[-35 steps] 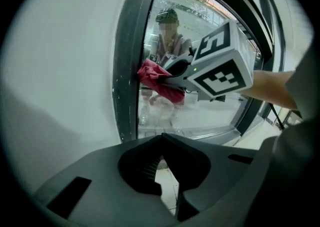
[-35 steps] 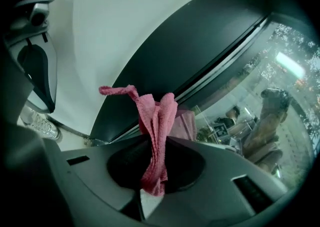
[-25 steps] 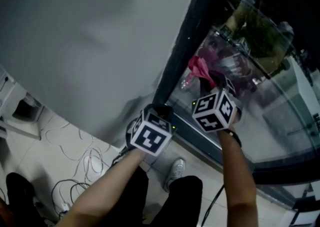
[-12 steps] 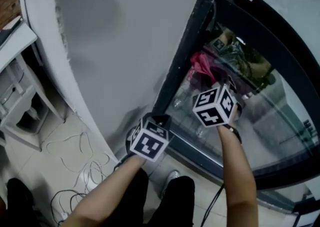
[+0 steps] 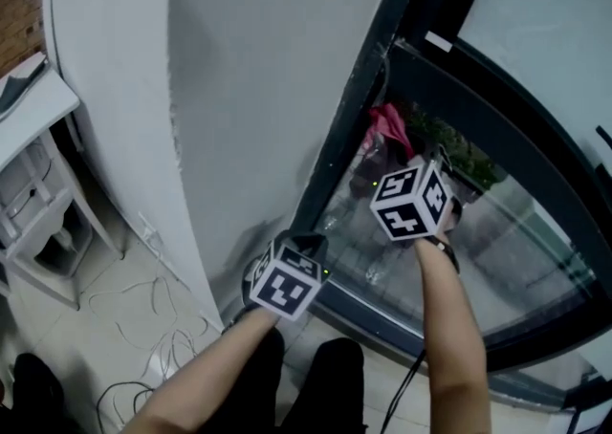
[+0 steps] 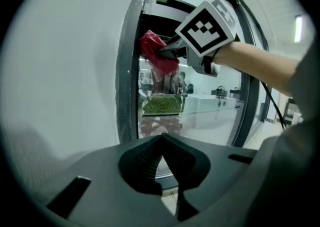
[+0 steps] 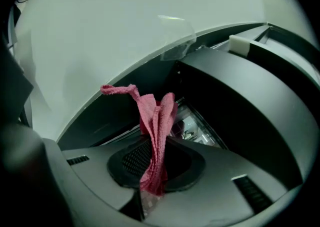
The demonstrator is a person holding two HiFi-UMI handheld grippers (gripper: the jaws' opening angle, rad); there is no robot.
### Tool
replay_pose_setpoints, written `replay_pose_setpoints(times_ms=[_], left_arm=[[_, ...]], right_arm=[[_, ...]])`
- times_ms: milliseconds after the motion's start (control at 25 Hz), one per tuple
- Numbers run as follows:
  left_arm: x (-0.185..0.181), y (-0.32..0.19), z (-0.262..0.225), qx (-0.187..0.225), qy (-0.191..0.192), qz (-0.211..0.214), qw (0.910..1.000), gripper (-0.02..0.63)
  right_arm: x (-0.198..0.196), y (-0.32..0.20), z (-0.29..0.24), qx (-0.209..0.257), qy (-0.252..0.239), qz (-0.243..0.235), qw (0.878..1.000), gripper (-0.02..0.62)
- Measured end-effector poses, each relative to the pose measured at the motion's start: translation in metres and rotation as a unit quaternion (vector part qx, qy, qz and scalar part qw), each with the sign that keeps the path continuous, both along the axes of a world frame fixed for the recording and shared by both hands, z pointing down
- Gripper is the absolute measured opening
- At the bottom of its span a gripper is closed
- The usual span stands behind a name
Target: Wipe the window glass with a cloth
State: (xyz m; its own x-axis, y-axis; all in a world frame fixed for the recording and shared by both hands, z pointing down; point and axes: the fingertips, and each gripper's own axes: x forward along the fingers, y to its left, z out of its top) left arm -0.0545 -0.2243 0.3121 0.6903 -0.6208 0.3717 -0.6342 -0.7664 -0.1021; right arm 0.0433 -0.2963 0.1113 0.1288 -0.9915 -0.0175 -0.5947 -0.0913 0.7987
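Note:
A pink-red cloth (image 7: pixel 156 136) is pinched in my right gripper (image 7: pixel 152 163), which is shut on it. In the head view the cloth (image 5: pixel 390 126) sits against the window glass (image 5: pixel 497 241) near the dark frame's upper corner, above the right gripper's marker cube (image 5: pixel 413 203). The left gripper view shows the same cloth (image 6: pixel 156 53) pressed to the glass (image 6: pixel 210 106) beside the dark frame post (image 6: pixel 127 86). My left gripper (image 6: pixel 161 158) is shut with nothing in it and hangs low by the frame's foot; in the head view only its cube (image 5: pixel 285 281) shows.
A white wall (image 5: pixel 249 88) stands left of the dark window frame (image 5: pixel 349 126). White cables (image 5: pixel 143 327) lie on the tiled floor below. A white table or shelf (image 5: pixel 38 136) sits at the far left. The person's legs and shoes are under the grippers.
The head view has tilted up, so the wall and frame fill more of it. The right gripper with the cloth stayed on the glass near the frame; the left gripper dropped slightly.

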Motion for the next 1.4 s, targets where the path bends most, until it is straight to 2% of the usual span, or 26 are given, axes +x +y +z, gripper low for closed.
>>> replay_pose_setpoints(times_ms=[280,560,680,1000,1200,1400], left_arm=[[0.010,-0.002,-0.024,0.018,-0.001,0.011,0.9998,0.003],[0.014,0.002,-0.041,0.033,-0.004,0.011,0.9994,0.002],[0.023,0.009,-0.042,0.037,-0.011,0.016,0.9991,0.002],[0.065,0.047,-0.059,0.064,-0.001,0.058,0.9962,0.002],[0.099,0.077,-0.065,0.075,0.001,0.096,0.9926,0.003],[0.136,0.106,-0.072,0.077,0.027,0.133,0.9878,0.002]], right_arm=[[0.013,0.011,-0.027,0.045,-0.023,0.008,0.999,0.044],[0.047,0.032,-0.029,0.079,-0.097,0.029,0.992,0.046],[0.066,0.053,-0.019,0.090,-0.112,0.047,0.988,0.044],[0.111,0.131,0.017,0.082,-0.157,0.065,0.982,0.048],[0.136,0.184,0.033,0.091,-0.217,0.064,0.970,0.049],[0.153,0.225,0.059,0.090,-0.274,0.051,0.956,0.063]])
